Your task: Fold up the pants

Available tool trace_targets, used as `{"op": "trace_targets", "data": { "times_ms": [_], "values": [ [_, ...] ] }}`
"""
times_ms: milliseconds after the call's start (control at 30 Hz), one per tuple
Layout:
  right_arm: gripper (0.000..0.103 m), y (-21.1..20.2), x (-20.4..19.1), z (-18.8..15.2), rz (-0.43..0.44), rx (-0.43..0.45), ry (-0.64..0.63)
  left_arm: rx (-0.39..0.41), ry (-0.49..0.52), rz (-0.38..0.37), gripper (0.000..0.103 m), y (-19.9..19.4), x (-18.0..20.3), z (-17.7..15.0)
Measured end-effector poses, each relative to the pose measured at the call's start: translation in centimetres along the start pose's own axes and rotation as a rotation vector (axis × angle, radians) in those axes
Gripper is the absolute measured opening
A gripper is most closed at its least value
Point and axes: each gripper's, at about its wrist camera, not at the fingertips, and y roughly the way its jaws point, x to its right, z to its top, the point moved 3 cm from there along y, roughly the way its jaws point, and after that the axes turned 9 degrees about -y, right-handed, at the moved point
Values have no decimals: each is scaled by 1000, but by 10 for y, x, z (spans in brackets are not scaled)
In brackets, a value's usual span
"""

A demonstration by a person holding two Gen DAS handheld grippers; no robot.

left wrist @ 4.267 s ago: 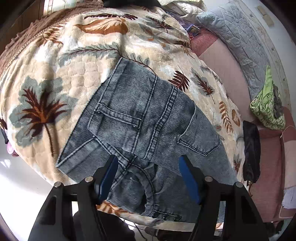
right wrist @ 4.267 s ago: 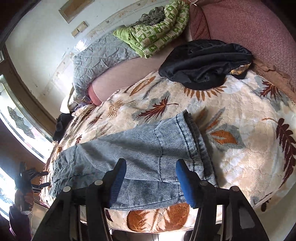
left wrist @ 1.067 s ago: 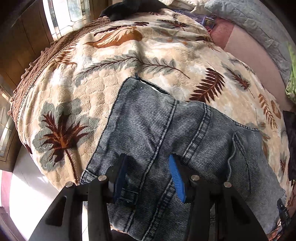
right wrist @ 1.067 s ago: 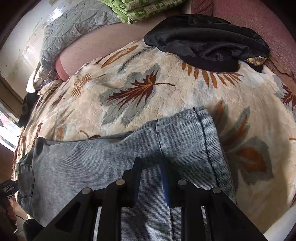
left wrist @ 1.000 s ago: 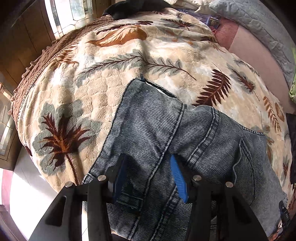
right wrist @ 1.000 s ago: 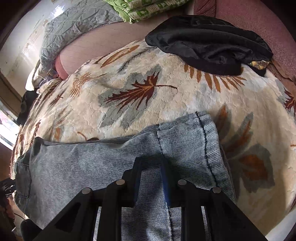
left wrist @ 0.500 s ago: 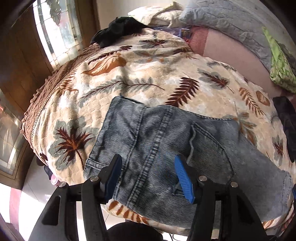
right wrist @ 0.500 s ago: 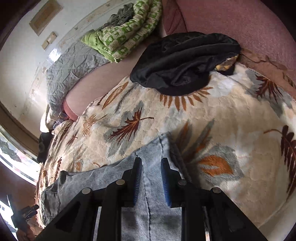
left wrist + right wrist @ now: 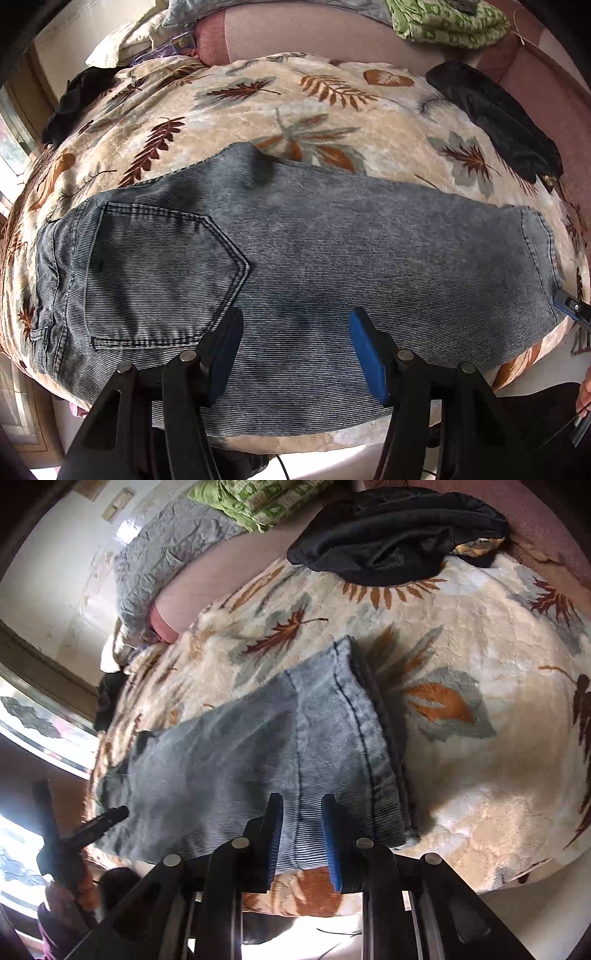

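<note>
Grey-blue denim pants [image 9: 303, 251] lie flat, folded lengthwise, on a leaf-patterned blanket [image 9: 332, 107], waistband and back pocket [image 9: 155, 273] at the left, leg hem at the right. My left gripper [image 9: 295, 350] is open and empty above the pants' near edge at mid-length. In the right wrist view the hem end [image 9: 332, 746] lies in front of my right gripper [image 9: 302, 838], whose blue pads are narrowly apart over the near hem edge; I cannot tell if they pinch the cloth. The right gripper tip shows at the left view's right edge [image 9: 570, 306].
A black garment [image 9: 395, 535] lies on the blanket beyond the hem, also in the left wrist view [image 9: 498, 122]. A green patterned cloth [image 9: 447, 18] and grey quilt [image 9: 173, 546] sit on the pink sofa back. Another dark cloth [image 9: 77, 99] lies far left. The bed edge is just below both grippers.
My left gripper opened, let go of the waistband and moved right to the pants' middle. My right gripper stayed narrowly closed at the hem and drew back toward the near edge.
</note>
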Motion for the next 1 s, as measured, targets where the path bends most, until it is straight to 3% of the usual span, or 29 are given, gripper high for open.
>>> {"op": "trace_targets", "data": {
  "times_ms": [67, 200, 367, 433, 633, 800, 867, 1000],
  "values": [
    [17, 5, 12, -3, -116, -15, -17, -40, 16, 48, 61, 15, 0, -4],
    [20, -6, 15, 2, -116, 52, -23, -51, 11, 59, 61, 17, -2, -6],
    [21, -25, 10, 28, -81, 214, 9, 41, 74, -3, 61, -10, 27, -1],
    [21, -21, 2, 39, -69, 236, 4, 82, 111, -4, 61, -17, 43, 1],
    [21, 5, -10, 52, -65, 195, 28, 80, 177, 20, 61, -3, 79, 2],
    [22, 34, 4, 48, -138, 73, 75, 37, 235, 91, 61, 24, 98, -11],
    [22, 34, 8, 47, -118, 75, 90, 69, 243, 121, 69, 24, 99, -15],
    [22, 23, 6, 46, -100, 109, 81, 85, 263, 154, 75, 23, 100, -16]
  ]
}}
